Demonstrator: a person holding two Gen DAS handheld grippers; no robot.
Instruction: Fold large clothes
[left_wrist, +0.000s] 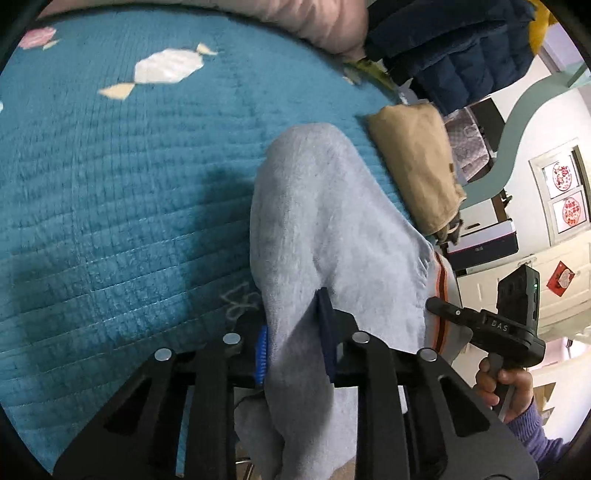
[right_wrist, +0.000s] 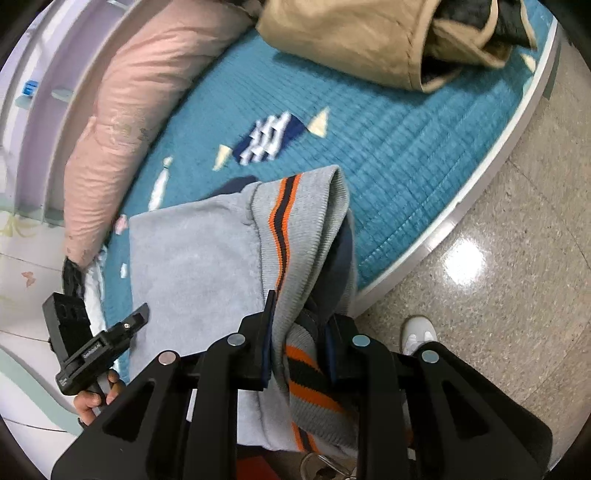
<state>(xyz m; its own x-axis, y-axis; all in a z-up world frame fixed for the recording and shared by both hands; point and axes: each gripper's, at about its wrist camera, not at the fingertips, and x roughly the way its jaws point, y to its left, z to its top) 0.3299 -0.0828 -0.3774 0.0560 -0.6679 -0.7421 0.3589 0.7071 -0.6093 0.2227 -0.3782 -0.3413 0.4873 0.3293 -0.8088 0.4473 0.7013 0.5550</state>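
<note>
A light grey fleece sweatshirt with a ribbed hem striped orange and black lies partly folded on a teal quilted bed cover. My left gripper is shut on a fold of the grey fabric. My right gripper is shut on the striped ribbed hem near the bed's edge. Each gripper shows in the other's view: the right one at the hem, the left one at the grey cloth's left side.
A folded tan garment lies on the bed beyond the sweatshirt, also in the right wrist view. A pink duvet and a dark blue puffer jacket sit at the far side. Speckled floor and my shoe lie right of the bed.
</note>
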